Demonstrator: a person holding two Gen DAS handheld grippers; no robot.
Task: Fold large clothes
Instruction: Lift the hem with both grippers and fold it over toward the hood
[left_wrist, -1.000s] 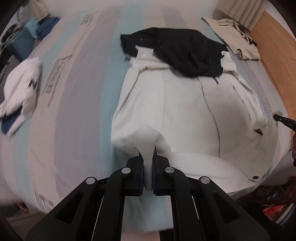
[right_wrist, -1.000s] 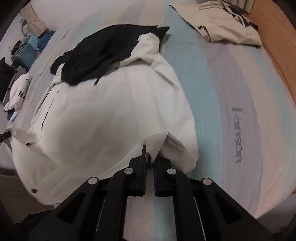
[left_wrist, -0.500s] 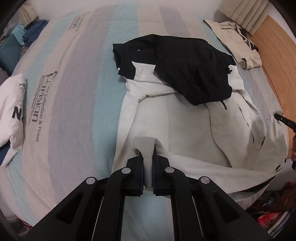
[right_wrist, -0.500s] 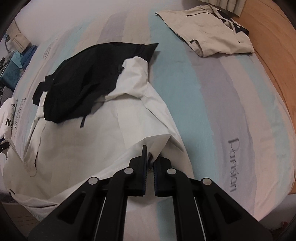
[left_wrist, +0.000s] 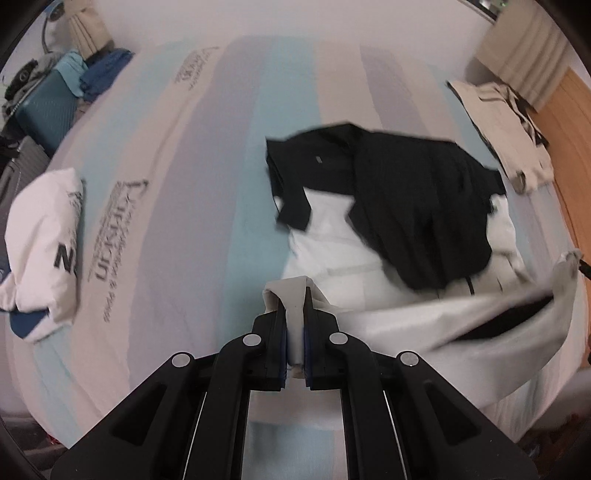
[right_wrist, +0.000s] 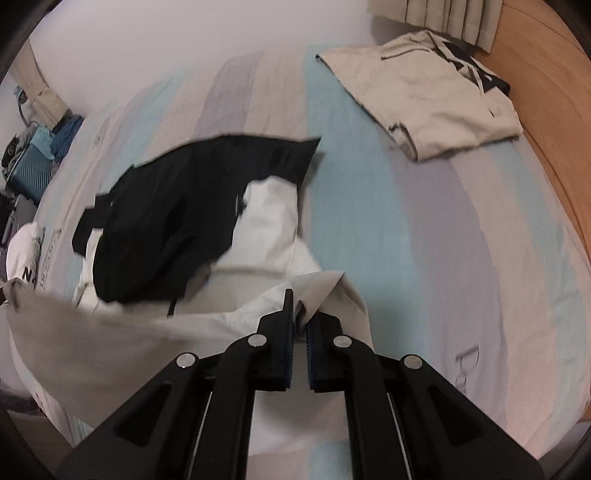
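A large white garment (left_wrist: 424, 321) lies on the striped bed, with a black garment (left_wrist: 413, 206) on its far part. My left gripper (left_wrist: 295, 332) is shut on one near corner of the white garment and holds it lifted. My right gripper (right_wrist: 300, 332) is shut on the other near corner (right_wrist: 317, 291). The near hem hangs stretched between the two grippers above the bed. The white garment (right_wrist: 110, 332) and the black garment (right_wrist: 166, 221) also show in the right wrist view.
A folded white garment with black letters (left_wrist: 40, 240) lies at the bed's left edge. A folded beige garment (right_wrist: 424, 92) lies at the far right, by a wooden headboard (right_wrist: 546, 110). A teal suitcase with clothes (left_wrist: 44, 107) stands beyond the bed's left side.
Both grippers have lifted the white garment's near hem and carried it forward over the bed. The near half has risen off the mattress, and the black garment looks closer.
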